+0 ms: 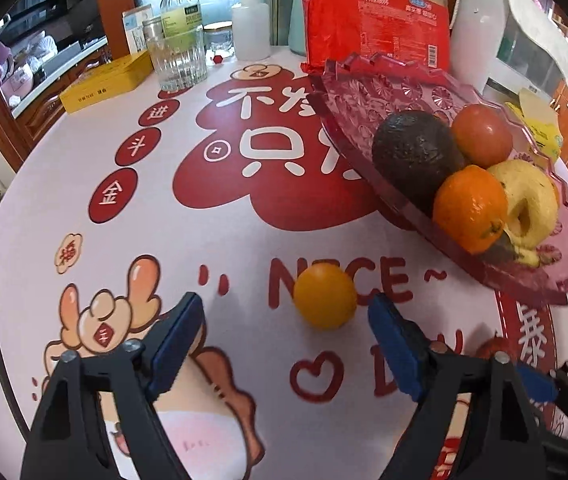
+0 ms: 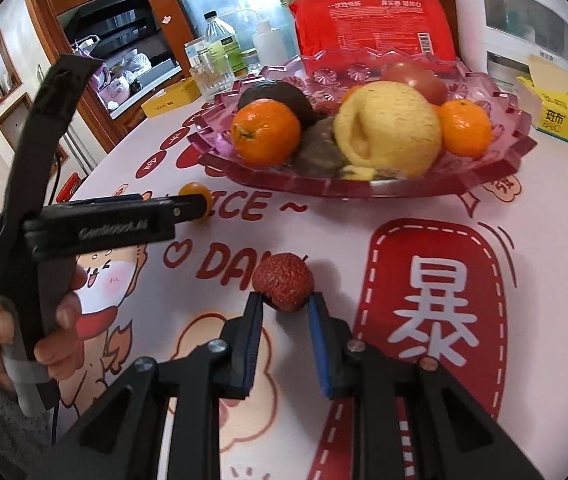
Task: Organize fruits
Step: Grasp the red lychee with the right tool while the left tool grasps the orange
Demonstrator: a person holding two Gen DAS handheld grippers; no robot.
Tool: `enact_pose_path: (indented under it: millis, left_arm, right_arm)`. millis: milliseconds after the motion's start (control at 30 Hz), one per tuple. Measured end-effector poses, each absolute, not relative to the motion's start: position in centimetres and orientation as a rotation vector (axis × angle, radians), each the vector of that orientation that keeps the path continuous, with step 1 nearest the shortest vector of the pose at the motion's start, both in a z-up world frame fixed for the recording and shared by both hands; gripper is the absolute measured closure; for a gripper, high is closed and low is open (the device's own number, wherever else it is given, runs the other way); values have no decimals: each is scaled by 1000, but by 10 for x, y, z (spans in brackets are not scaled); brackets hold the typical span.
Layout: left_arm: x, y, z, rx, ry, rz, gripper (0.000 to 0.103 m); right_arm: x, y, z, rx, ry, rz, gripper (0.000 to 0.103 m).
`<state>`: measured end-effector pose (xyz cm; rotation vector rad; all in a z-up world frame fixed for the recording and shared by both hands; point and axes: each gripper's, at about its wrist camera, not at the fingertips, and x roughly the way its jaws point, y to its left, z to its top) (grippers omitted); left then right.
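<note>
My right hand-held gripper (image 2: 285, 300) is clamped on the bumpy red lychee (image 2: 283, 282), resting on the printed tabletop (image 2: 544, 240). My left hand-held gripper (image 1: 284, 312) stands apart around the smooth round yellow-orange fruit (image 1: 325, 296), pads not touching. The faceted pink plastic tray (image 2: 484, 176) holds tangerines, an avocado, and an apple.

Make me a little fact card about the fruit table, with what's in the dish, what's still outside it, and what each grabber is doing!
dish: pink plastic dish on the printed tablecloth
in the dish: yellow apple, two mandarins, avocado, tomato
outside the dish: small orange fruit, lychee
left gripper: open, the small orange fruit just beyond its tips
right gripper: shut on the lychee, which is on the tablecloth
</note>
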<state>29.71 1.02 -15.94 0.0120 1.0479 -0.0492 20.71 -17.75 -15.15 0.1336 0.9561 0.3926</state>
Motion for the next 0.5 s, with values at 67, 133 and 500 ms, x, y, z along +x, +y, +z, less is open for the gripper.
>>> enact_pose_path:
  millis: [67, 133, 500]
  left_arm:
    - [301, 9, -164, 1, 1061, -51, 33]
    - [303, 8, -167, -6, 1069, -55, 39]
    - [295, -5, -165, 32, 1025, -63, 72]
  right_arm:
    - [207, -181, -152, 139, 956, 393, 80]
    - [207, -182, -153, 139, 954, 393, 80]
    - [203, -180, -153, 119, 940, 407, 80]
